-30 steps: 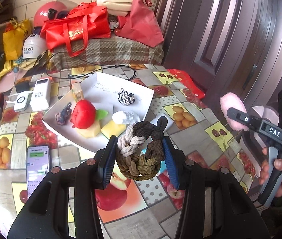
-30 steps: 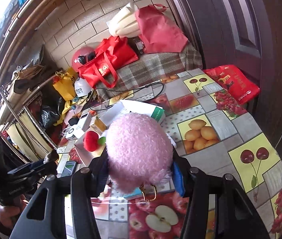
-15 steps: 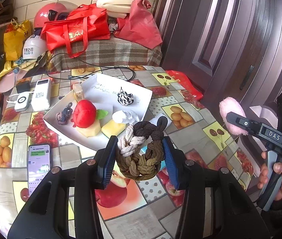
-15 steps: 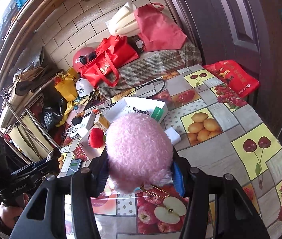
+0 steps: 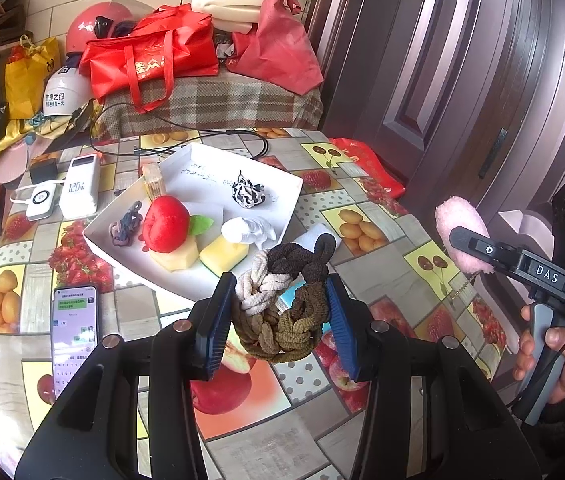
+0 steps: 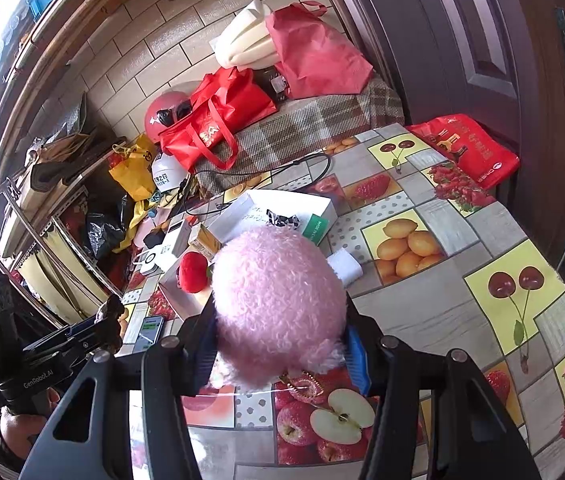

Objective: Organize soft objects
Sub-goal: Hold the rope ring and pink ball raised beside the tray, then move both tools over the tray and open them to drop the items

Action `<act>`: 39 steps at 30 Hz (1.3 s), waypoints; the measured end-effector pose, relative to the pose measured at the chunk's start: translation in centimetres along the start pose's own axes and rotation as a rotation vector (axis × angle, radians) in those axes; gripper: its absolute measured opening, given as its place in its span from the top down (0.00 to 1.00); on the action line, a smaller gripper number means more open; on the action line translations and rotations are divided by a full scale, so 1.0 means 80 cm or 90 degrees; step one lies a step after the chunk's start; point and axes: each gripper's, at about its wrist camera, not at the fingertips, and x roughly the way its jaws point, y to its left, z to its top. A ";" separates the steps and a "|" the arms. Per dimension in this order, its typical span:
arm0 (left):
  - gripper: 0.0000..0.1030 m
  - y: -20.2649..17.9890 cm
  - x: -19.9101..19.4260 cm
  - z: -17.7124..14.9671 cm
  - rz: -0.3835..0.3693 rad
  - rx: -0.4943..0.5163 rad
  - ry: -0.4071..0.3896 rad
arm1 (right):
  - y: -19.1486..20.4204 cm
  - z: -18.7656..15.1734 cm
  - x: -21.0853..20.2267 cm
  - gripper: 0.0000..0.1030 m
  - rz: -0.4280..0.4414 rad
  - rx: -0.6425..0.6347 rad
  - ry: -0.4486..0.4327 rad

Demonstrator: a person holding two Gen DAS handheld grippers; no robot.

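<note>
Braided brown-cream hair ties (image 5: 282,300) and pink pompom (image 6: 278,304) held above table.

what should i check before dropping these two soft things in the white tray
1. Left gripper clamps the braided hair ties: ok.
2. Right gripper clamps the pink pompom: ok.
3. White tray has bare space at its far side: ok.
4. Pompom's gold chain hangs free, could snag: not ok.
5. Smartphone lies outside the tray: ok.
6. Height above the tray: cannot tell.

Phone (image 5: 74,334), power bank (image 5: 80,192), red bag (image 5: 150,60)
</note>
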 end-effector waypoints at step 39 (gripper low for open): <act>0.57 0.027 0.040 -0.003 -0.014 -0.035 0.042 | -0.002 -0.003 0.038 0.47 -0.009 0.013 0.053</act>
